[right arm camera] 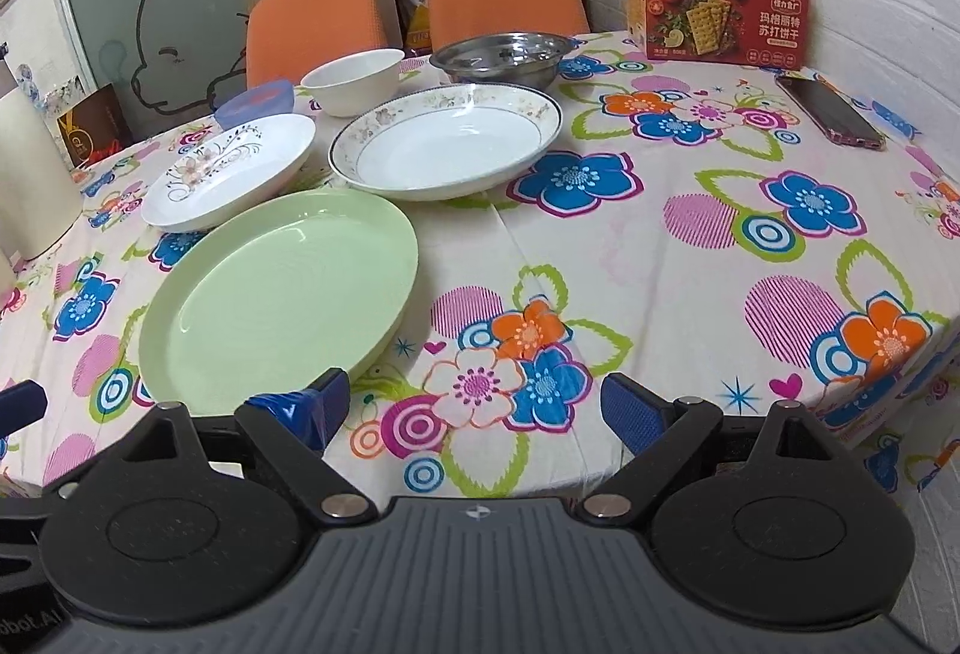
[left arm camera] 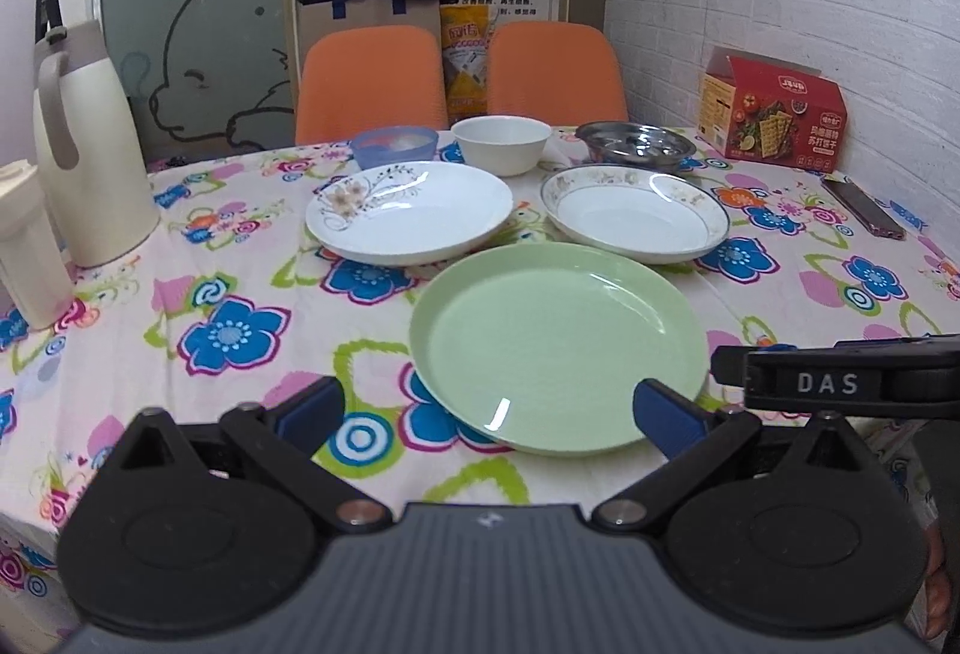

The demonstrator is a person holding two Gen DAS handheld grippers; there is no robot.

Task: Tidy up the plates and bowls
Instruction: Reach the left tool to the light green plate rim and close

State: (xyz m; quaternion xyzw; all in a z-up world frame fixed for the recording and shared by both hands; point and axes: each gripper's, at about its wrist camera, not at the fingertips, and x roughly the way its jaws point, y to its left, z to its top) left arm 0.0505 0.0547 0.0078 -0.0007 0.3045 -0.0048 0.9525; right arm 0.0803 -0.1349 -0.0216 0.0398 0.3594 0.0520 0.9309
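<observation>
- My left gripper [left arm camera: 489, 411] is spread wide and holds nothing, hovering over the table's [left arm camera: 198, 258] near edge with the green plate [left arm camera: 558, 342] just ahead of its fingers.
- My right gripper [right arm camera: 477, 408] is also spread and holds nothing, over the near edge.
- Behind the green plate, toward the middle, sit the flowered white plate [left arm camera: 411, 210] and the gold-rimmed plate [left arm camera: 636, 213] side by side.
- Along the far edge stand a blue bowl [left arm camera: 393, 145], a white bowl [left arm camera: 501, 143] and a steel bowl [left arm camera: 636, 145].
- A red cracker box [right arm camera: 717, 3] stands at the far right corner, with a phone [right arm camera: 831, 111] near it.

Green plate [left arm camera: 558, 342] — between spread left gripper [left arm camera: 489, 414] fingers
</observation>
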